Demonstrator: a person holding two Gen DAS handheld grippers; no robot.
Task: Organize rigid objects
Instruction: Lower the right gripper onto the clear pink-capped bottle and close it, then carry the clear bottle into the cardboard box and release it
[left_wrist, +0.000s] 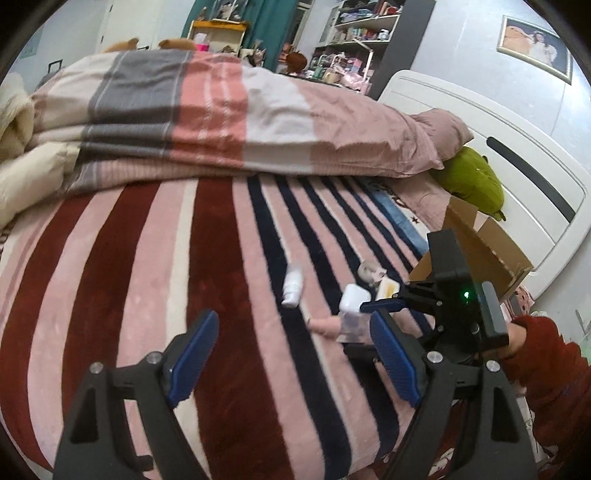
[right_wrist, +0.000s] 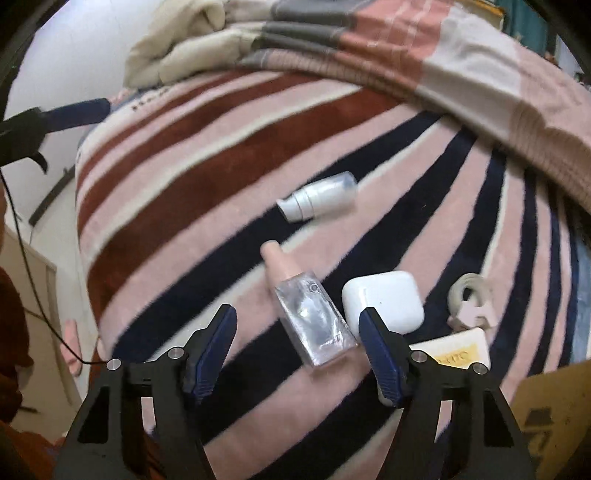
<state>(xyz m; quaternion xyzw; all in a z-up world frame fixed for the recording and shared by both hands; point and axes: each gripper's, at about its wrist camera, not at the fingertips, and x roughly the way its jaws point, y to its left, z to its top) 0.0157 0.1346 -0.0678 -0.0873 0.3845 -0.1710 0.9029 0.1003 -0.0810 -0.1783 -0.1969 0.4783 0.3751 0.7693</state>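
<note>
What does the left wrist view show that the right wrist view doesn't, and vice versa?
Only the left wrist view: the white headboard, a green plush toy, shelves, a framed picture, and the right gripper from outside, jaws open around the clear bottle.

Only the right wrist view: the grey ring toy, plus the clear bottle's pink cap unobstructed.

Both: the striped blanket, small white bottle, white case, yellow-labelled white box, cardboard box, folded quilt.
</note>
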